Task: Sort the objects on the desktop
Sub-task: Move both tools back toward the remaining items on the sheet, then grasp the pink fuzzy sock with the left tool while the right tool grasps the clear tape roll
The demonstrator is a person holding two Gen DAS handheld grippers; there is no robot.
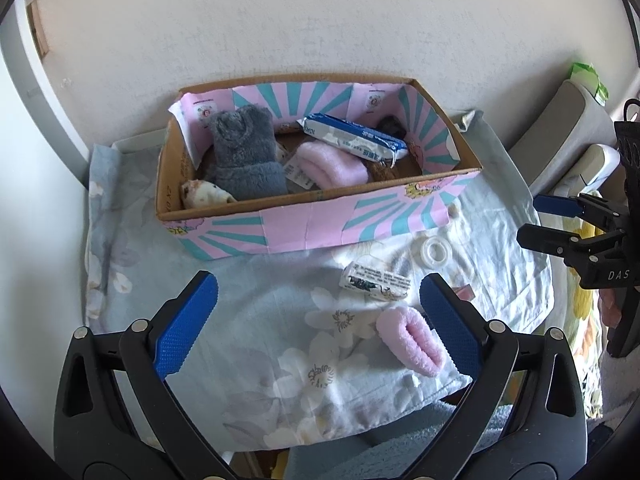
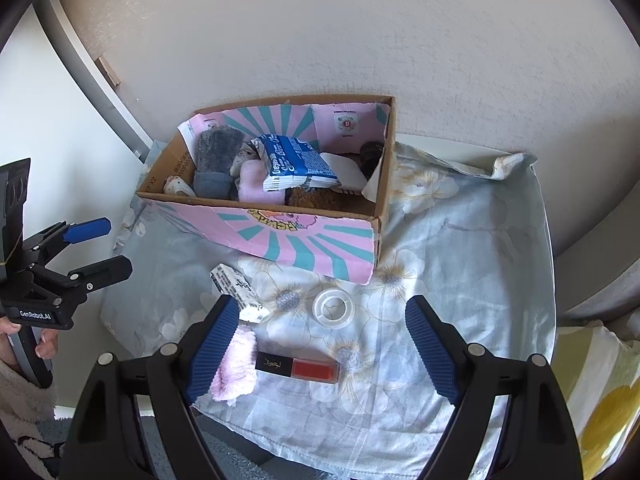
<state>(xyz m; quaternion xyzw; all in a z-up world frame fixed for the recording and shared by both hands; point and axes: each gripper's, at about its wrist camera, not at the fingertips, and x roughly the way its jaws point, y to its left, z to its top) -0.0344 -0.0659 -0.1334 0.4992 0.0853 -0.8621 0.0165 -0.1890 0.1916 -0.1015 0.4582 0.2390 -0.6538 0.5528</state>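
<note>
Cardboard box with pink-and-teal wrap sits at the back of the table on a floral cloth, against the wall. Inside it: grey fuzzy sock, rolled pink sock, blue-white tissue pack, small spotted fabric item in the near-left corner, a dark object at the far right, hard to tell what.

On the cloth in front of the box: white printed packet, clear tape roll, red lip gloss tube with black cap, loose pink sock.

Left gripper spread wide, holding nothing; its right finger is touching or just beside the loose pink sock. Right gripper also spread wide and empty, low over the cloth, lip gloss tube between its fingers, not touching either. Pink sock lies against its left finger.
</note>
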